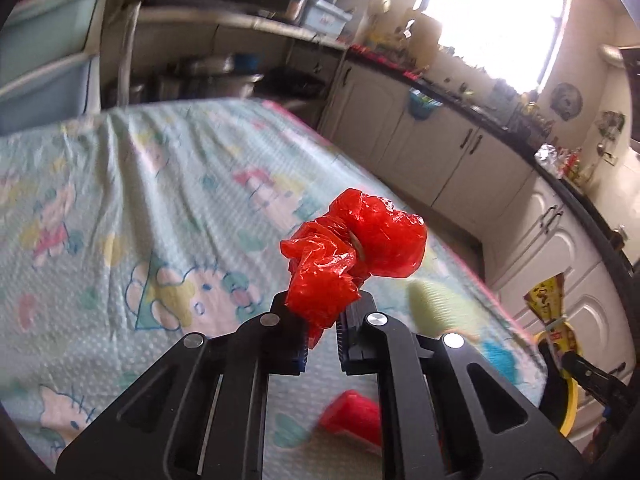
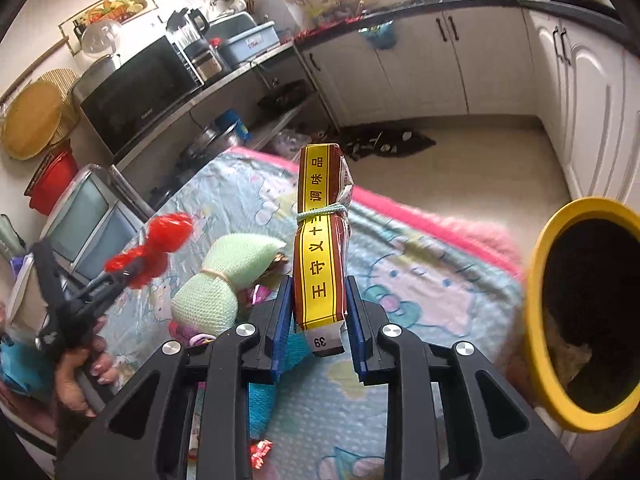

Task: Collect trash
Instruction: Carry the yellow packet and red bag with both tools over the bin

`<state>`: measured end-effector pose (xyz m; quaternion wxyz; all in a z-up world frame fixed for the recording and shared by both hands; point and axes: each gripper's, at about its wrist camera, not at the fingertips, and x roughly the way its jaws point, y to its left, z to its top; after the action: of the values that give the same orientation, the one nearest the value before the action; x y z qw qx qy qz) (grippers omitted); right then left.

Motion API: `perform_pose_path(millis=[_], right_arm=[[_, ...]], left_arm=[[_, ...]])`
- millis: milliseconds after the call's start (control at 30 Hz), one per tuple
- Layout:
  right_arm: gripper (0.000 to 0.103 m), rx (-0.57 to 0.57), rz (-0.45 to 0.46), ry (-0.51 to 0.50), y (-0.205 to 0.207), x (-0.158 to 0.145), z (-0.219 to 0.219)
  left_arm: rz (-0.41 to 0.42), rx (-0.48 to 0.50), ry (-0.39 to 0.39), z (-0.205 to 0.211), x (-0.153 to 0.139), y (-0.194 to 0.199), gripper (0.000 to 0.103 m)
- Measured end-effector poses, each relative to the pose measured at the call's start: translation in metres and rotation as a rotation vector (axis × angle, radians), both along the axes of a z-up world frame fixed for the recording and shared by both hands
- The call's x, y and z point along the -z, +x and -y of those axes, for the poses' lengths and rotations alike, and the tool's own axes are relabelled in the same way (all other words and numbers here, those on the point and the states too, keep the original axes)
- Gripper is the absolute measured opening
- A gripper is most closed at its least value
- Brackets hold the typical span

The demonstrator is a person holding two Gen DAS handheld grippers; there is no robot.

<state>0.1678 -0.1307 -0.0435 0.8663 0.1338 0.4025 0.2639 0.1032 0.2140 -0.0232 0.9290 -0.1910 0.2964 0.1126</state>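
A crumpled red plastic bag (image 1: 356, 248) sticks up from my left gripper (image 1: 322, 312), which is shut on its lower end above the cartoon-print tablecloth (image 1: 140, 200). In the right wrist view the same left gripper (image 2: 132, 268) with the red bag (image 2: 168, 232) appears at the left, held by a hand. My right gripper (image 2: 318, 292) is shut on a yellow and brown seasoning packet (image 2: 320, 240) tied with string, standing upright between the pads. A yellow-rimmed bin (image 2: 536, 320) with a dark inside stands to its right.
A pale green mesh bundle (image 2: 224, 280) tied with a rubber band lies on the cloth with small wrappers (image 2: 260, 454) nearby. A red object (image 1: 352, 420) lies below my left gripper. White cabinets (image 2: 500, 60) and a microwave (image 2: 136, 96) line the walls.
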Motion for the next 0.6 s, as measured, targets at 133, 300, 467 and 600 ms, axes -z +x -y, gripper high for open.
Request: perform_pose_path(millis=[133,300,467,600], right_arm=[[0.024,0.029,0.028,-0.001,-0.004,-0.008,0.017],[0.024,0.059,0.066,-0.010,-0.011,-0.018,0.040],[0.024,0.093,0.099,-0.012,-0.018,-0.028,0.063],[0.024,0.131,0.127,-0.022,-0.024,-0.035,0.080]], left_arm=[[0.046,0.042,0.021,0.022,-0.023,-0.006,0.006],[0.077,0.092,0.040,0.051,-0.039,-0.005,0.006],[0.098,0.156,0.060,0.083,-0.049,0.000,0.006],[0.110,0.212,0.074,0.112,-0.054,0.006,0.006]])
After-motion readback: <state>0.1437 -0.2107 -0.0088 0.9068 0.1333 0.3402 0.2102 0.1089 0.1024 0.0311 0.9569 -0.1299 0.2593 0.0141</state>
